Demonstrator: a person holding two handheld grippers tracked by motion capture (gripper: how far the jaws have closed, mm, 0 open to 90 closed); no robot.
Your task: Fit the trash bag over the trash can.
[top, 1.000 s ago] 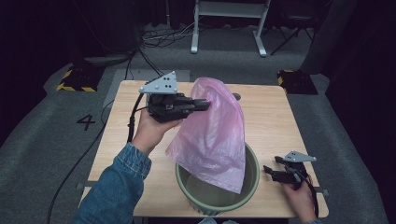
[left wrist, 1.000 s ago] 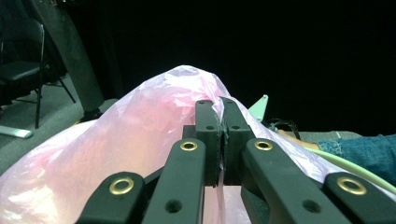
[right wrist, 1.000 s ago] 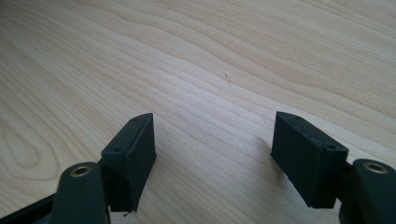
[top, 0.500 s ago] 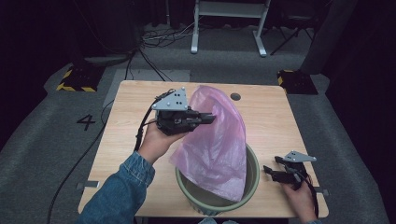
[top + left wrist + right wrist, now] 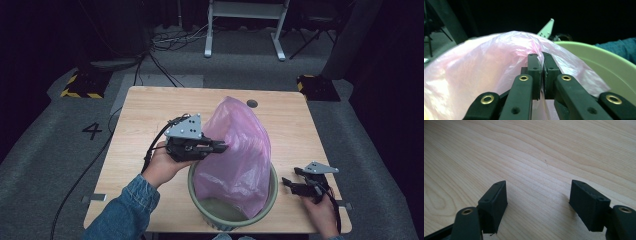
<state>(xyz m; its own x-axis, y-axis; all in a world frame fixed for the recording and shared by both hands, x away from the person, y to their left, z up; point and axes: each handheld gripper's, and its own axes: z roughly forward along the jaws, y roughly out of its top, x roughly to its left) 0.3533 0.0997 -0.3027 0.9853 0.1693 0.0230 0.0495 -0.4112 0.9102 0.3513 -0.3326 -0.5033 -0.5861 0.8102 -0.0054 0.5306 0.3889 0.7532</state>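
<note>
A pink plastic bag [image 5: 239, 150] stands puffed up in a pale green round bin [image 5: 232, 216] at the table's near edge, its lower part inside the bin. My left gripper [image 5: 220, 148] is shut on the bag's left side just above the bin's rim. In the left gripper view, the pink plastic bag [image 5: 481, 70] is pinched between the closed jaws of the left gripper [image 5: 542, 72], with the green bin [image 5: 604, 65] behind. My right gripper [image 5: 289, 184] rests on the table to the right of the bin. In its own view the right gripper [image 5: 537, 195] stands open over bare wood.
The wooden table [image 5: 150, 115] has a small dark hole [image 5: 252, 103] near its far edge. Cables trail off the table's left side to the floor. A white metal frame [image 5: 245, 25] stands on the grey floor beyond.
My left hand has come down and toward the near edge with the bag, so more of the bag sits in the bin. The right gripper has stayed put.
</note>
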